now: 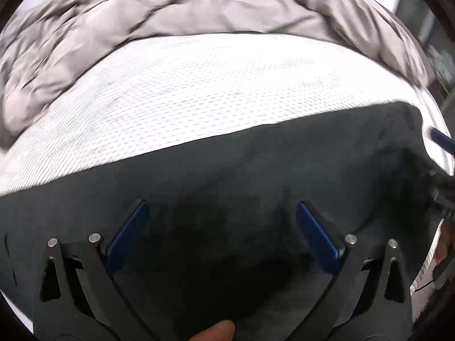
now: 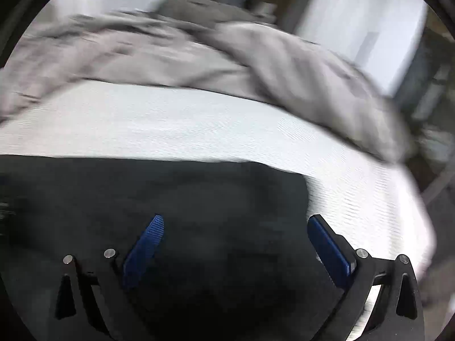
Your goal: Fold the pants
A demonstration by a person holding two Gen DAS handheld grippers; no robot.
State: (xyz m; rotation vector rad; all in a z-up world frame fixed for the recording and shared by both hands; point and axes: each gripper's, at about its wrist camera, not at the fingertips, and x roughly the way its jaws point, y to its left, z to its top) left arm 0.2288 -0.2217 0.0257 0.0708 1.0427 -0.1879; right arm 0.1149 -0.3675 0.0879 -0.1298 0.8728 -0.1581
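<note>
Dark pants lie spread flat on a white mattress; they also show in the right wrist view. My left gripper is open above the dark cloth, its blue pads wide apart and holding nothing. My right gripper is open too, hovering over the right end of the pants near their edge, with its right pad over the white mattress. The right gripper's blue tip shows at the far right of the left wrist view.
A crumpled grey duvet is heaped along the far side of the mattress; it also shows in the right wrist view. The mattress edge drops off at the right. Both views are motion-blurred.
</note>
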